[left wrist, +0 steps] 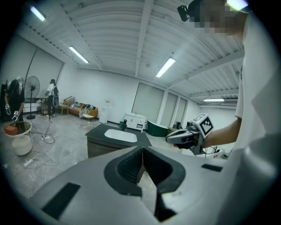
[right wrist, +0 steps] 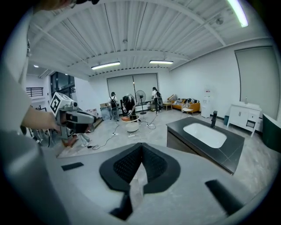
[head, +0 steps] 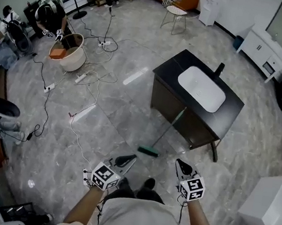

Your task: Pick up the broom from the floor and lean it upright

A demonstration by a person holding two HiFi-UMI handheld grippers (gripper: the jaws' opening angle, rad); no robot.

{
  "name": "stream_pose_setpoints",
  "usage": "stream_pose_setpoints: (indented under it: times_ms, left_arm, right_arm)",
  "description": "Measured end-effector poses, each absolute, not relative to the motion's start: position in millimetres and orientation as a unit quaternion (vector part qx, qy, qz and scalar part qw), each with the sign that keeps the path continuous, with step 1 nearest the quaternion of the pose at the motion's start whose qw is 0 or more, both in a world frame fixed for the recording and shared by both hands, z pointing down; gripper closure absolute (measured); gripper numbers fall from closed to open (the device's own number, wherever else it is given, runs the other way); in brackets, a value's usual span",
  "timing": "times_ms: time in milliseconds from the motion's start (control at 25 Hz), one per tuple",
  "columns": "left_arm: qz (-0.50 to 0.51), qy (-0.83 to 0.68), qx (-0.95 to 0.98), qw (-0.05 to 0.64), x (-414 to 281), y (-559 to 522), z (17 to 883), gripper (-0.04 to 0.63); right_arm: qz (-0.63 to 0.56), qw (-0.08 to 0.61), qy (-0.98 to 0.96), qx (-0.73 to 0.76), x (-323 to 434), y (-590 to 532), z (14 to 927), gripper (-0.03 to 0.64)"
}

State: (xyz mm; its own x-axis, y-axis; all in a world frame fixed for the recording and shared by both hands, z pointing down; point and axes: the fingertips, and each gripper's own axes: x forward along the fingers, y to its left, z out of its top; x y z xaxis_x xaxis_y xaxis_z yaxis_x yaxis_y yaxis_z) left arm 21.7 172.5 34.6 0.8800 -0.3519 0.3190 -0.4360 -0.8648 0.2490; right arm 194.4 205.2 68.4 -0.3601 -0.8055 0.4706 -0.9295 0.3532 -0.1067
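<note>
Far left: round white plastic tub (head: 72, 55) with something orange in it, and loose white cables (head: 86, 78) strewn over the glossy grey marble-look floor (head: 114, 116), all well apart from the work. Left gripper (head: 127, 159) is held low in front of the person's waist; its own view shows the jaws pressed together with nothing between them. Next over, the slim broom with a green brush head and thin pole handle (head: 168, 129) is already up: head on the floor, pole tilted with its top against the front edge of the black vanity cabinet with the white inset basin (head: 167, 70). Looks like the lean is done. Handling guess: light, stiff pole, weight down at the head, smooth shaft that could slip or twist in the pads. If it needs resetting, pinch the pole around mid-height or a bit above, not the bristles. Risk: the head skating out on that shiny floor, or the top sliding along the cabinet edge. Right gripper (head: 179, 163) is also closed tight and empty, level with the left and near the broom head, not touching it.
</note>
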Motion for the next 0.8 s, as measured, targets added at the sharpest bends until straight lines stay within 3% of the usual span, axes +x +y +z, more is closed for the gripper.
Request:
stream_pose_setpoints:
  times_ms: [800]
  left_arm:
    - [0.124,-0.077,0.981,0.124,-36,235,-5,0.583]
  right_arm:
    - [0.178,0.111,-0.73,0.651,117,316,-1,0.617]
